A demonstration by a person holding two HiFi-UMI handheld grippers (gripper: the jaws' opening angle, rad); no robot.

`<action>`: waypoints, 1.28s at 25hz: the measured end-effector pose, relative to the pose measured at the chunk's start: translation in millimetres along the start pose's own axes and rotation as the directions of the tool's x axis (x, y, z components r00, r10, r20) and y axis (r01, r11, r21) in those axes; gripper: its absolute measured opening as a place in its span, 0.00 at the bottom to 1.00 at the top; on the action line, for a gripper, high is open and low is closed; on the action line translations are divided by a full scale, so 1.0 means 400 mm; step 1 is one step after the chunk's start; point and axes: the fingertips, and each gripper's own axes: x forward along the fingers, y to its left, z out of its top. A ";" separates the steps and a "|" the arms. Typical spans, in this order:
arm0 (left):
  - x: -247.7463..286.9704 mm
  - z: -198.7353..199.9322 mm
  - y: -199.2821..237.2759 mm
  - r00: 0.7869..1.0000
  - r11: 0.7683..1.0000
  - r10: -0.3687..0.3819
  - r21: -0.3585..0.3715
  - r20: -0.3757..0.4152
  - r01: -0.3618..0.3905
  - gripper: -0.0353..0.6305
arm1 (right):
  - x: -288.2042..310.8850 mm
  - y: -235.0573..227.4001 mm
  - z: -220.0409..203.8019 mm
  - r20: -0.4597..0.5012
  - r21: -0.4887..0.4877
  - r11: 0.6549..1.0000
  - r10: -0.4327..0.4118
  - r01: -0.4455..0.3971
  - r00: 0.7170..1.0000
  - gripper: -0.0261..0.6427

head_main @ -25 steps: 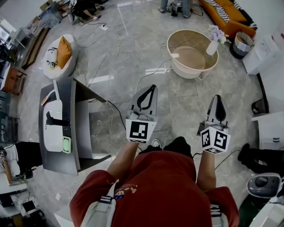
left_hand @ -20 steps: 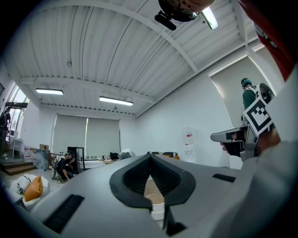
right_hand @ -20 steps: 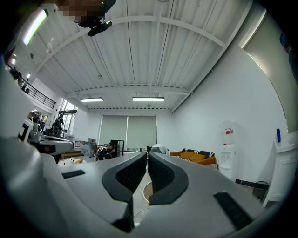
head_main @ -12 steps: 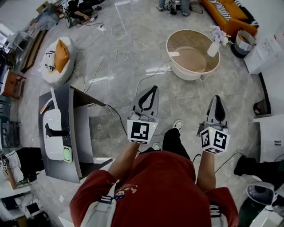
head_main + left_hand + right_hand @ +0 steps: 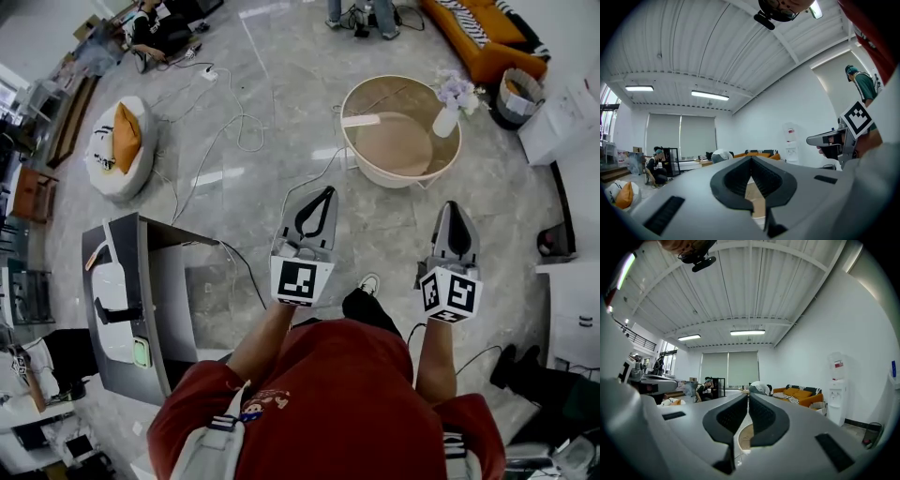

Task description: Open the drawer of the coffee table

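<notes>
Facing coffee table (image 5: 399, 175), left gripper (image 5: 326, 191), right gripper (image 5: 454, 206), jaws together

The coffee table (image 5: 398, 174) sits upper right of centre in my head view: round, cream-sided, with a tan top sunk inside a raised rim (rather like a shallow tub). It stands upright; I can't make out its drawer.

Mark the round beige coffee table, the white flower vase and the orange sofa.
round beige coffee table (image 5: 398, 176), head view, near outer wall
white flower vase (image 5: 446, 122), head view, vase body
orange sofa (image 5: 473, 47), head view, seat cushion
</notes>
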 end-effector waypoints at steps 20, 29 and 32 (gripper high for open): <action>0.326 0.008 0.043 0.992 0.992 -0.124 -0.015 -0.001 0.124 0.07 | 0.252 -0.128 0.002 0.014 0.006 0.992 -0.124 0.124 0.992 0.08; 0.328 -0.043 0.157 0.987 0.987 -0.158 -0.043 -0.022 0.157 0.07 | 0.261 -0.038 -0.004 0.009 -0.027 0.983 -0.184 0.184 0.983 0.08; 0.344 -0.080 0.161 0.984 0.984 -0.175 -0.055 -0.045 0.172 0.07 | 0.273 -0.023 -0.041 -0.010 -0.059 0.981 -0.184 0.183 0.983 0.07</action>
